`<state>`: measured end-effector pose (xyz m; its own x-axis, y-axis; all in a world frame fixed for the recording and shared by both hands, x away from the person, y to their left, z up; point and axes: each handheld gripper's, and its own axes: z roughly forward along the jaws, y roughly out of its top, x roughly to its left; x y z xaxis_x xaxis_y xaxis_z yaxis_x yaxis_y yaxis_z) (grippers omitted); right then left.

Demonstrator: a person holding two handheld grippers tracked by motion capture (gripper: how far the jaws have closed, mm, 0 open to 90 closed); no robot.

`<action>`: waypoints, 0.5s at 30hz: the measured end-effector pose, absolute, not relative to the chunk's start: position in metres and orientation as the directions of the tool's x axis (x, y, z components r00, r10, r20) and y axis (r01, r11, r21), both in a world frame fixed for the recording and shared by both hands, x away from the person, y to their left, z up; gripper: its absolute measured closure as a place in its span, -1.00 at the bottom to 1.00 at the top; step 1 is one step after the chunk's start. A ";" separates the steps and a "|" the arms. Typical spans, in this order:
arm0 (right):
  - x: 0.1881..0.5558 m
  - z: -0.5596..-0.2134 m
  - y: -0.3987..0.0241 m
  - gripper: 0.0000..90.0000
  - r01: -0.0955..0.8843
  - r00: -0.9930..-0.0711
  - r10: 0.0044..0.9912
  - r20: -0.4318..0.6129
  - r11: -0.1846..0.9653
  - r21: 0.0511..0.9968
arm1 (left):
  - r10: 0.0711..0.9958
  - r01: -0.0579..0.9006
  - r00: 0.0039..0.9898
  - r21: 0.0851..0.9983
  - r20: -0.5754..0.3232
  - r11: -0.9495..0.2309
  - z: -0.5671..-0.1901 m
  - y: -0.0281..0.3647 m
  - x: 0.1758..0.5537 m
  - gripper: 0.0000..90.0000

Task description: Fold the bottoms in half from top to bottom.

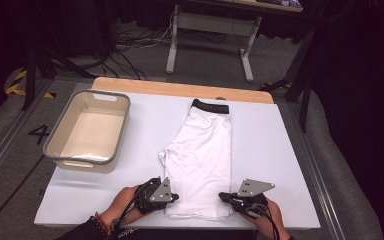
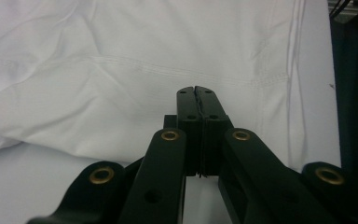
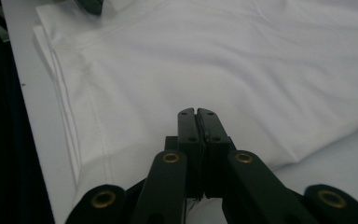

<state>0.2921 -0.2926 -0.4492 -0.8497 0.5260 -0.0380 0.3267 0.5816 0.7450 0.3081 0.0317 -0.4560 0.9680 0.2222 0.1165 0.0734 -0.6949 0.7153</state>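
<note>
So the white shorts (image 1: 200, 160) are lying flat in the middle of the white table (image 1: 290, 150), folded lengthwise so both legs stack. The long axis runs straight away from the person, with the black waistband (image 1: 210, 106) at the far end and the leg hems at the near edge.

The left gripper (image 1: 176, 198) sits at the near left hem corner and the right gripper (image 1: 222, 196) at the near right one. In the left gripper view (image 2: 196, 88) the jaws are pressed together over the fabric, and it's the same in the right gripper view (image 3: 196, 112). Looks like each is pinching the hem, but I honestly can't tell how many layers are caught, or if any cloth is really between the pads.

My guess at what could go wrong: if only the top layer is pinched, lifting to fold toward the waistband would peel the stack apart and wreck the fold. Uneven lifting would skew it too. And this thin, slippery-looking cloth could just slide out. The grey-rimmed bin (image 1: 60, 135) at the far left is well apart.
</note>
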 end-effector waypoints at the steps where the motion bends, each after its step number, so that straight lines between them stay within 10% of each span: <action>1: 0.293 -0.448 -0.295 0.92 0.329 -0.842 0.538 -0.038 0.569 0.754 | 0.234 0.077 0.965 0.728 0.116 -0.681 -0.455 0.034 0.310 0.98; 15: 0.311 -0.436 -0.315 0.58 0.332 -0.752 0.657 -0.047 0.439 0.835 | 0.374 0.129 0.918 0.794 0.131 -0.595 -0.447 0.057 0.320 0.56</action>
